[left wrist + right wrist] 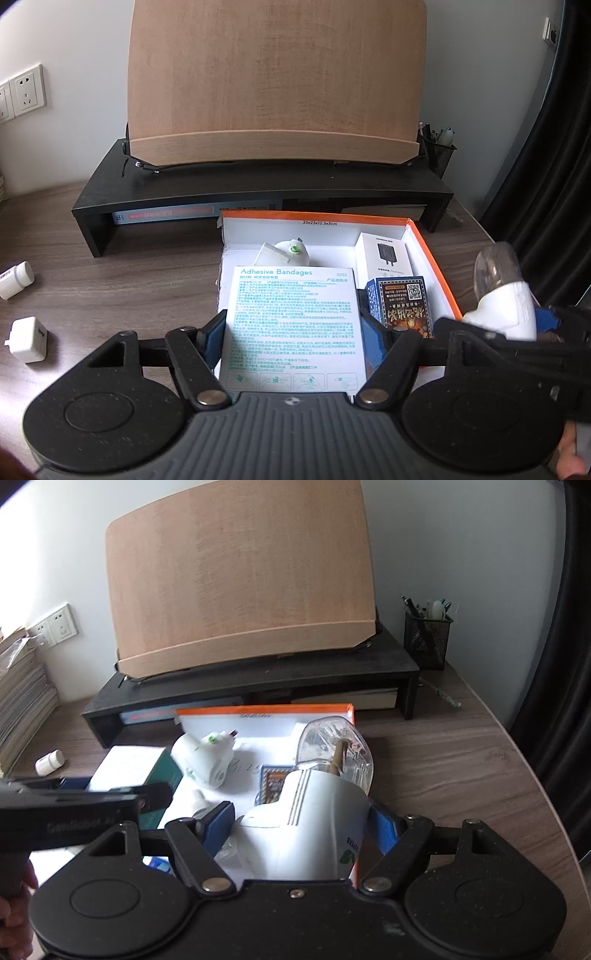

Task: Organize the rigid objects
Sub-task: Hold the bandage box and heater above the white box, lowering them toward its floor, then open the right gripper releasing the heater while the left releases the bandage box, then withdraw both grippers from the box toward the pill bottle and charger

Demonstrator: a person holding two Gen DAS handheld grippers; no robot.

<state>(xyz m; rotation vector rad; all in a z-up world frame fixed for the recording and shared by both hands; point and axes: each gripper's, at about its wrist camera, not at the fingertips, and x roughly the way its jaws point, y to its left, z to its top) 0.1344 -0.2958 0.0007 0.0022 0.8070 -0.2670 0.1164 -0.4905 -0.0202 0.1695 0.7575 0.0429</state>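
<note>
Left tool [291, 332] clamps bandage box [293, 325]; right tool [301, 825] clamps white device [306, 827]

Printed "Adhesive Bandages" and "DZ53" atop the white box [293, 325]. Printed "33x23x12.5x5cm" on the tray's [317, 230] inner wall. A QR code on the dark pack [400, 306]. Chinese text on box and pack too small to read.

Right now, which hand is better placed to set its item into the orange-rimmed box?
Probably left: its gripper holds the white Adhesive Bandages box over the orange-rimmed box; the right-held white device straddles the rim.
</note>
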